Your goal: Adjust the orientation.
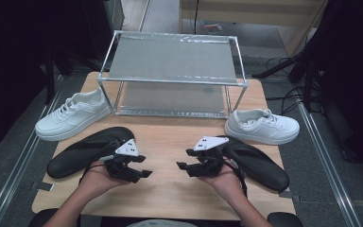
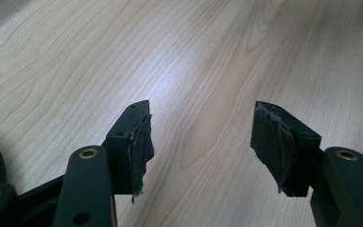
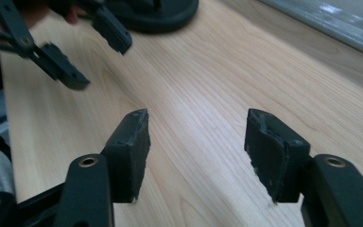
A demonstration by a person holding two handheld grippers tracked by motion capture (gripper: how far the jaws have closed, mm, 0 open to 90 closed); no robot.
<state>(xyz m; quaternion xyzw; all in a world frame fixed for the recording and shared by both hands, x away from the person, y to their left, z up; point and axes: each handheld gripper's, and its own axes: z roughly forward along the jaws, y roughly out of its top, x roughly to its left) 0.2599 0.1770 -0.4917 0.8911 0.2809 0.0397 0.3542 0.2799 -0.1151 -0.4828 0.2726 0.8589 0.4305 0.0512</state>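
Both grippers hover over the table's [image 1: 170, 198] near edge, left gripper [image 1: 139, 169] and right gripper [image 1: 183, 160] gaping empty, black slippers [image 1: 82, 150] beside them.

You're sitting in what looks like a lab or test room set up for recording, not a home. Your wooden table [image 1: 170, 142] stands on grey carpet between metal floor rails [image 1: 328, 156], and dark curtains [image 1: 23, 47] close off both sides. Cables [image 1: 288, 97] trail across the floor at the right, beside black stand legs [image 1: 283, 66]. On the table, a bare metal two-tier shoe rack [image 1: 170, 61] and shoes are laid out in tidy symmetry: white sneakers [image 1: 73, 115] outside, black slippers [image 1: 87, 149] in front, like staged props.
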